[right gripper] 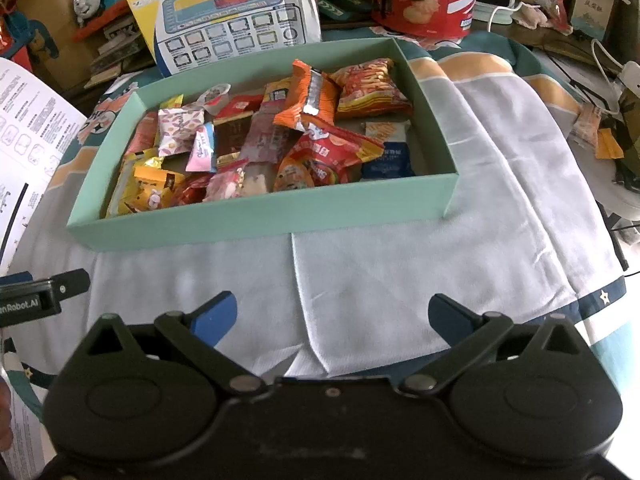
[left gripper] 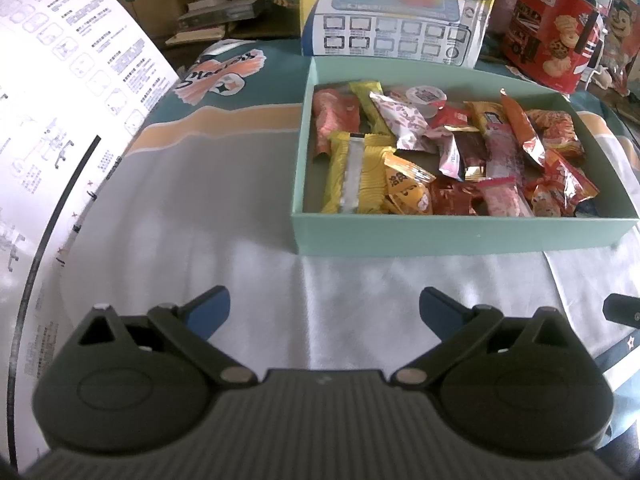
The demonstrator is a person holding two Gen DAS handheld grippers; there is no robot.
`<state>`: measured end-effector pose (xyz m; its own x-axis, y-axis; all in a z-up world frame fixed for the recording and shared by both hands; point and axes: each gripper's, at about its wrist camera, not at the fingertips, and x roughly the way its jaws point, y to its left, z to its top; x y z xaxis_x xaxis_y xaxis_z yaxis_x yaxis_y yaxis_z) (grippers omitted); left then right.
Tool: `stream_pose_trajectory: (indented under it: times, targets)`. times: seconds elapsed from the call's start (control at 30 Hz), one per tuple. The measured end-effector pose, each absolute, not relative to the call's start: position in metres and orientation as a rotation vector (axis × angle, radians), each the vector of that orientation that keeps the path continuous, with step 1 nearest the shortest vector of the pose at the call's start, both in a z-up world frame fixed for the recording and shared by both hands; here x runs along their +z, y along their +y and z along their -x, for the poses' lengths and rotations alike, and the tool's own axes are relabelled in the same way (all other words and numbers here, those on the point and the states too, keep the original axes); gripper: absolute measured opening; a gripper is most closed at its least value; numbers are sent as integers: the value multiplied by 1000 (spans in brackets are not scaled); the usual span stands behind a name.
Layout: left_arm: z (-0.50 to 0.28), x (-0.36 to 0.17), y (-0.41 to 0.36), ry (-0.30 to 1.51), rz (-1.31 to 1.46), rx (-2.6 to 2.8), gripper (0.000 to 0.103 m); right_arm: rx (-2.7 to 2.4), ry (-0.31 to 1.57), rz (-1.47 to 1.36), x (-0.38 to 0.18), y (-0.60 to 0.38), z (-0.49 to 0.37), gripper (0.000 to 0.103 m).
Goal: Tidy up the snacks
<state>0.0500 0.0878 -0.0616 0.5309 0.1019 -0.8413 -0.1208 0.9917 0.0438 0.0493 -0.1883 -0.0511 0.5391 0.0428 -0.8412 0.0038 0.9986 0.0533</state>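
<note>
White cloth (right gripper: 400, 248) spreads across the table, clutter stacked behind it. And sitting on that cloth, the mint-green box (right gripper: 256, 216), loaded with wrapped snacks (right gripper: 304, 96) — orange, yellow, red, pink packets heaped together. Left gripper (left gripper: 324, 308) hovers low over bare cloth, fingers spread wide, nothing between them. Right gripper (right gripper: 332, 314) just the same, jaws apart and empty, near the box's front wall. Off right, what may be another packet (right gripper: 588, 124), too blurred to call.
</note>
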Motion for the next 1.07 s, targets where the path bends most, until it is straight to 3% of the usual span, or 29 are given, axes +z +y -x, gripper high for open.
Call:
stream_pose_trajectory:
  times: [1.07]
  targets:
    - [-44, -50, 81, 961, -39, 121, 103, 11, 999, -48, -48, -187, -43, 103]
